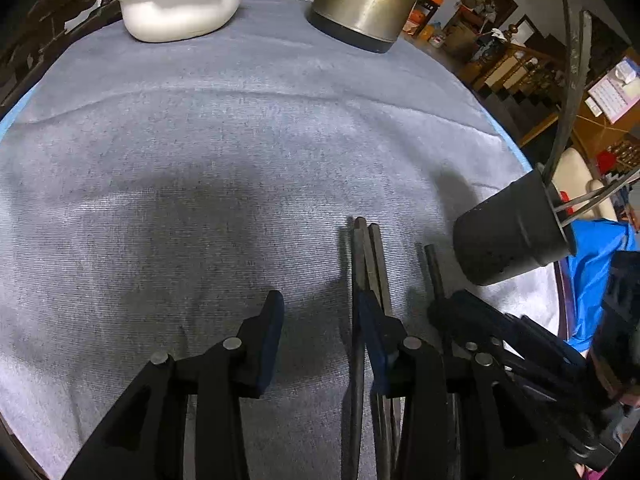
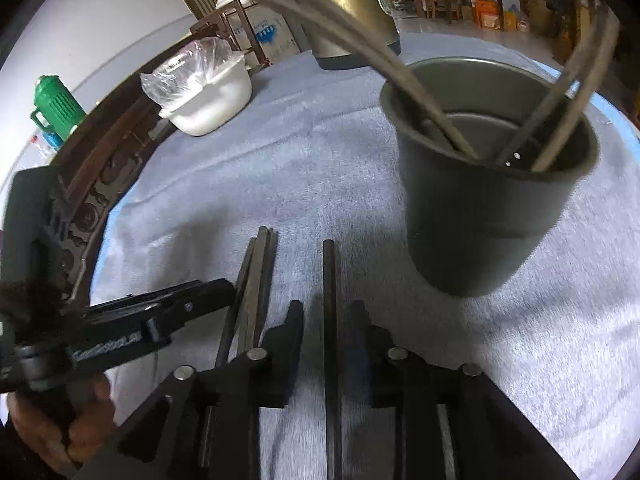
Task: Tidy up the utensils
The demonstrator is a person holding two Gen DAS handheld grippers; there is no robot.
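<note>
- left gripper [image 1: 320,320] partly open over the grey woven cloth [image 1: 200,160], nothing pinched; bundle of dark flat metal sticks [image 1: 370,264] lying beside its right finger.
- right gripper [image 2: 326,332] partly open, astride a single dark metal stick [image 2: 329,300] resting on the cloth, pads apart from it.
- dark round metal cup [image 2: 492,184] upright just beyond, holding several long thin utensils [image 2: 312,12].
- farther back: white plastic tub with clear bag [image 2: 208,96], brass-coloured kettle [image 1: 368,4].
</note>
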